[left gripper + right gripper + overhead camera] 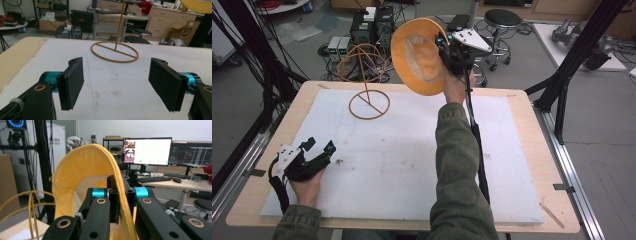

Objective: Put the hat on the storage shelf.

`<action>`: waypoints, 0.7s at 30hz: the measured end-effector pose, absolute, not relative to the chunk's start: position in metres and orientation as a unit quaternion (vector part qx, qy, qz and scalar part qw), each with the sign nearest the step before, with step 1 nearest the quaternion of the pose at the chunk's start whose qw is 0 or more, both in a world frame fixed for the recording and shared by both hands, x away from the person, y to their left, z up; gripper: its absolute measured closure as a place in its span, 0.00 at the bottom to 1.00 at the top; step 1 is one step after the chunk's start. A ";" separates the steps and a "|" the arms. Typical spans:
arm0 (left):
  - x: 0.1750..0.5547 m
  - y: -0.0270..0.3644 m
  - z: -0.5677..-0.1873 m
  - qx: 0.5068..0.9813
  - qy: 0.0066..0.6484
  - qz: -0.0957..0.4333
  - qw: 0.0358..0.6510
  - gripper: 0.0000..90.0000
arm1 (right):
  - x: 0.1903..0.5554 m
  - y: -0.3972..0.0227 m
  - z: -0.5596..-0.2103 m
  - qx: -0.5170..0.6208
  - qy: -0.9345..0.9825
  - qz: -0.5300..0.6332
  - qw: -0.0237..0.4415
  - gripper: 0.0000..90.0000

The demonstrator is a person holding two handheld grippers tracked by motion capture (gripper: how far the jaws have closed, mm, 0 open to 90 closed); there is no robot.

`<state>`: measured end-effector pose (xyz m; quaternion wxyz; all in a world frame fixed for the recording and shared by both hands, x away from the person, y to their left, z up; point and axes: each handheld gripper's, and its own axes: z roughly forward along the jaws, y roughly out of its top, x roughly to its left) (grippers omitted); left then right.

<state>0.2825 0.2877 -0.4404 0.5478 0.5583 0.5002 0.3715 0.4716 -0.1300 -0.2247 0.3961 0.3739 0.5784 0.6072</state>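
Observation:
An orange-yellow brimmed hat (419, 55) is held up in the air at the table's far side, its pale inside turned toward the camera. My right gripper (447, 50) is shut on its brim; in the right gripper view the brim (82, 167) runs between the closed jaws of my right gripper (120, 200). A tan wire hat stand (369, 102) with a round base and a looped top stands on the white mat, left of the hat; its base ring (115, 52) lies ahead in the left gripper view. My left gripper (319, 146) rests open near the table's front left, and between the pads of my left gripper (116, 83) there is nothing.
A white foam mat (402, 165) covers most of the wooden table (542, 165). Black frame posts (562, 90) stand at both sides. Cables, boxes and stools (502, 20) crowd the floor behind the table.

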 end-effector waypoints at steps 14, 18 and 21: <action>0.285 0.290 -0.442 0.550 0.505 0.370 0.553 0.32 | 0.490 -0.100 -0.214 0.402 0.550 0.605 0.411 0.97; 0.284 0.291 -0.441 0.547 0.506 0.371 0.555 0.32 | 0.494 -0.072 -0.207 0.398 0.560 0.574 0.445 0.97; 0.285 0.290 -0.441 0.549 0.505 0.370 0.555 0.32 | 0.498 -0.044 -0.201 0.398 0.568 0.537 0.480 0.97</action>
